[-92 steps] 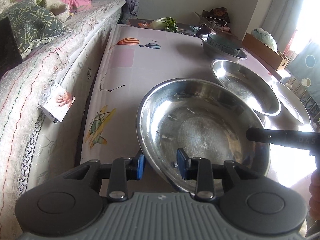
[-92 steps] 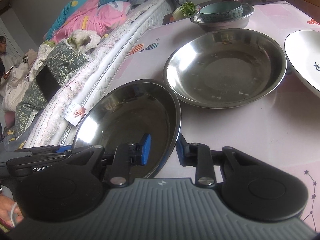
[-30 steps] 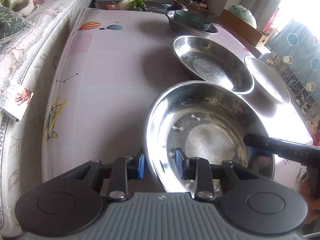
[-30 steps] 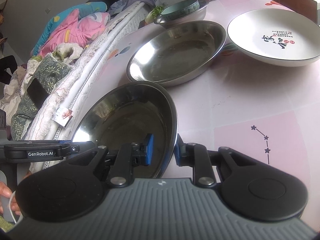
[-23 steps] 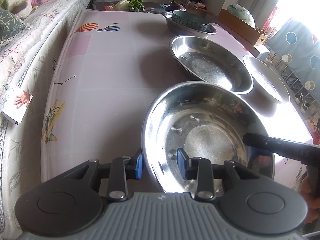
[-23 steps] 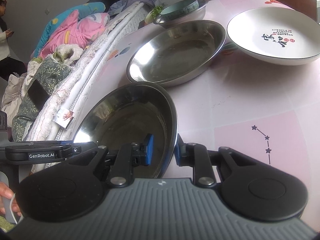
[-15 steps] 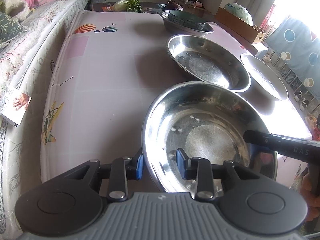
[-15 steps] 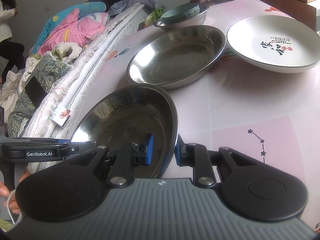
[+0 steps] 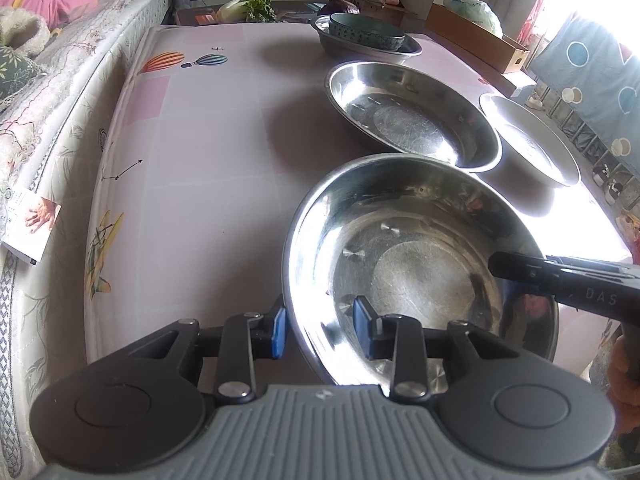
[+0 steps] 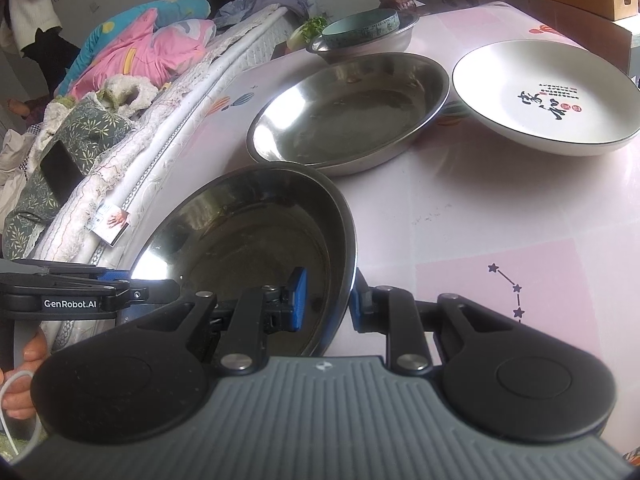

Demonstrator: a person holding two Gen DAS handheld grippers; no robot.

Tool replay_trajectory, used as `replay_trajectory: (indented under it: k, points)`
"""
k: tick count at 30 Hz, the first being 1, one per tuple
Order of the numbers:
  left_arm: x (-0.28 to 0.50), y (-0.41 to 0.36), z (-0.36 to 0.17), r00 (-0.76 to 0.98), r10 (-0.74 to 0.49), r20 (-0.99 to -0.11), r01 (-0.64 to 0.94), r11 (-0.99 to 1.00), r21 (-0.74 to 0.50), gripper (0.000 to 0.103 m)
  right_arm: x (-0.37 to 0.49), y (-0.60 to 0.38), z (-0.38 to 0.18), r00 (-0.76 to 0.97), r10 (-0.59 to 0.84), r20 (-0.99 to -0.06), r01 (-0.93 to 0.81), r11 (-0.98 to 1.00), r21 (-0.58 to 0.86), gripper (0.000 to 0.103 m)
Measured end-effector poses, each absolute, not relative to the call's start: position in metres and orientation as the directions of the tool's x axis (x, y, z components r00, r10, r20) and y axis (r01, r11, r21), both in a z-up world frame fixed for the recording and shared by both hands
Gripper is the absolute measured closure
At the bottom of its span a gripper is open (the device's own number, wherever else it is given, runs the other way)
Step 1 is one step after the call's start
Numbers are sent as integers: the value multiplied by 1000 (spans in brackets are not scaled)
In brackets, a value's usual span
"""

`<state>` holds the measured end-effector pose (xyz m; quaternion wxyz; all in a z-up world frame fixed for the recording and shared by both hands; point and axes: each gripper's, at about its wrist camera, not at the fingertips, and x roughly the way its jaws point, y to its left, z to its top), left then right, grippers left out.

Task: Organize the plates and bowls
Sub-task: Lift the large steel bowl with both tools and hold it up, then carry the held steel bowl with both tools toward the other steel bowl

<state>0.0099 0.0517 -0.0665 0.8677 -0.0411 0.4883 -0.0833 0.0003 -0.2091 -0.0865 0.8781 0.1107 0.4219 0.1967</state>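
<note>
Steel bowl (image 9: 416,264) sits between both grippers — left gripper (image 9: 320,330) pinches its near-left rim, right gripper (image 10: 328,300) clamps the opposite rim, jaws nearly closed.

On my left I see a mattress (image 9: 60,92) heaped with pink bedding (image 10: 140,48). At the far end lie leafy greens (image 9: 250,6), and far right sits a cardboard box (image 9: 476,36).
</note>
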Motion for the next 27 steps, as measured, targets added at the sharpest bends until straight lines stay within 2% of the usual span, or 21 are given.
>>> replay_trajectory:
  k: [23,27]
  points:
    - [2,40,-66,500,-201,-842,159,977,-139,69,-4,-220,-81,584,426,-691,-286,905,316,82]
    - [1,35,-67,508,-180,-843,195,977,-91,72,-3,-223,-85,580,423,-696,-297,906,303,83]
